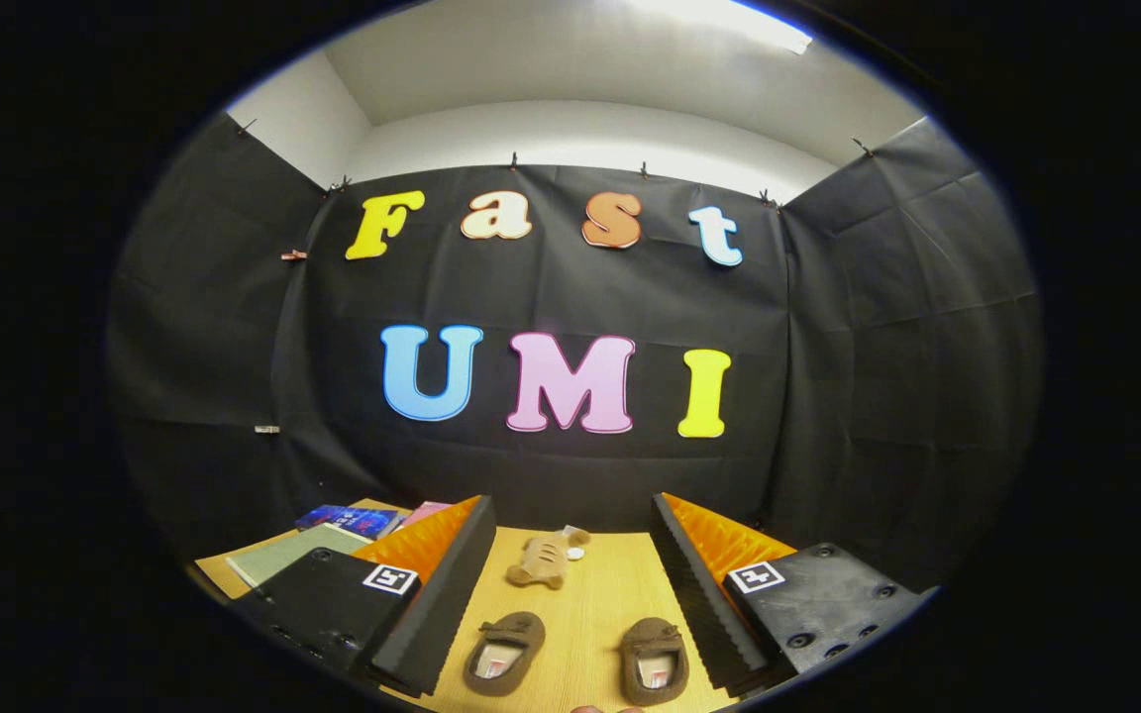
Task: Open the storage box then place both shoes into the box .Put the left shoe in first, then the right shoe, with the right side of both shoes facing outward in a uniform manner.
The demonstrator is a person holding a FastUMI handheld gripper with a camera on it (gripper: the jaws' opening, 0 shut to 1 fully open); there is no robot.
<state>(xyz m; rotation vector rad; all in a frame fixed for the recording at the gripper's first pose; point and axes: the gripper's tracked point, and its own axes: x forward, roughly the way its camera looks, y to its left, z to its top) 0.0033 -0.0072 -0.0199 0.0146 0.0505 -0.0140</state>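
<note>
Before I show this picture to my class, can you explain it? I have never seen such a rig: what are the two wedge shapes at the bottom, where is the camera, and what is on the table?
The camera rides on a hand-held gripper that a person carries, and it looks forward along the gripper's two fingers. Those are the wedge shapes. They stand wide apart and hold nothing. Between them, on the wooden table, lie two small brown shoes, the left shoe and the right shoe, openings facing up. Beyond them lies a small plush toy. Past the left-hand finger sit some books and a green folder.
</note>
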